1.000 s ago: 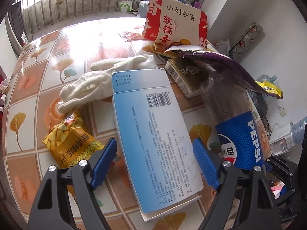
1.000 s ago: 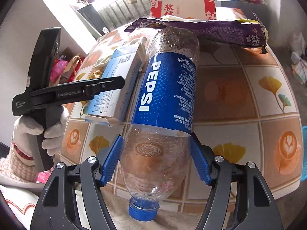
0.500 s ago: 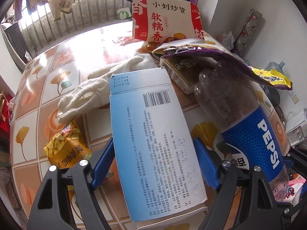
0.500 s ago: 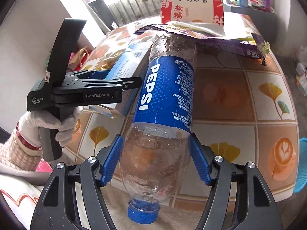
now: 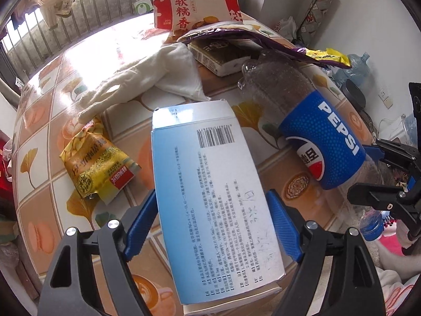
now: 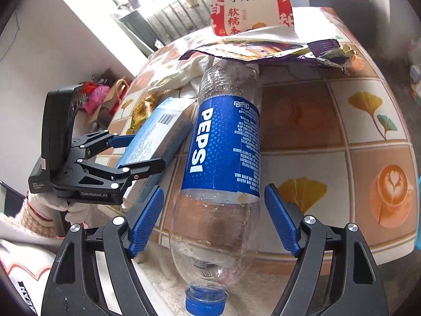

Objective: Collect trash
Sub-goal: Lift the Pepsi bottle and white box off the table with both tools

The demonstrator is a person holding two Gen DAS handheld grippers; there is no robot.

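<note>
Tiled table (image 6: 302, 121): trash scattered over it, near edge close to both grippers.

Pepsi bottle (image 6: 223, 144): lies on table, cap end overhanging near edge, far end tucked under purple wrapper (image 6: 276, 51). Right gripper (image 6: 214, 221) jaws opening, gaps visible both sides, bottle between but not pinched. Risk: unsupported round bottle rolls or tips off edge; pulling it drags wrapper along.

Blue-white box (image 5: 210, 197): left gripper (image 5: 210, 226) wide, pad touching left edge, gap on right. Risk: one-sided contact, box pivots or slides out.

Yellow snack packet (image 5: 97, 163), white glove (image 5: 147, 79): lie apart, uncollected.
</note>
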